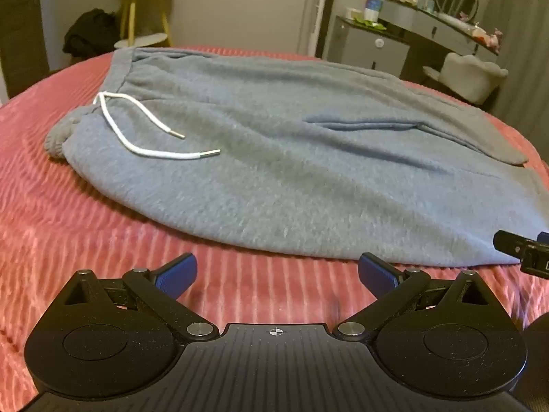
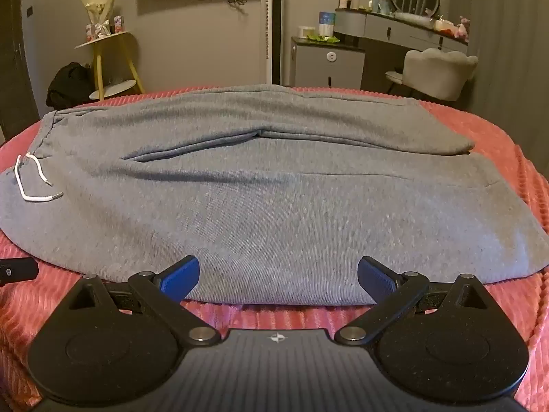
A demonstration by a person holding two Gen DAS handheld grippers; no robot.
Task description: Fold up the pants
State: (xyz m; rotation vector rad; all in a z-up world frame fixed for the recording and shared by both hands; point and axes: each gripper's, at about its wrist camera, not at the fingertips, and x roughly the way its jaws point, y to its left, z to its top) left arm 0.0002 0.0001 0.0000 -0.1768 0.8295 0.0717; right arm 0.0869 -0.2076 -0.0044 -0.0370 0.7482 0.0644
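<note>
Grey sweatpants (image 2: pixel 274 206) lie flat across the pink ribbed bedspread (image 1: pixel 68 223), waistband to the left, one leg already lying over the other. The left tongs (image 1: pixel 277 274) stand apart just short of the near hem; the right tongs (image 2: pixel 278 276) stand apart too, with nothing gripped. Pinching only the top layer would likely drag the legs apart. The loose white drawstring (image 1: pixel 144 127), ahead-left of the left tongs, could snag.
</note>
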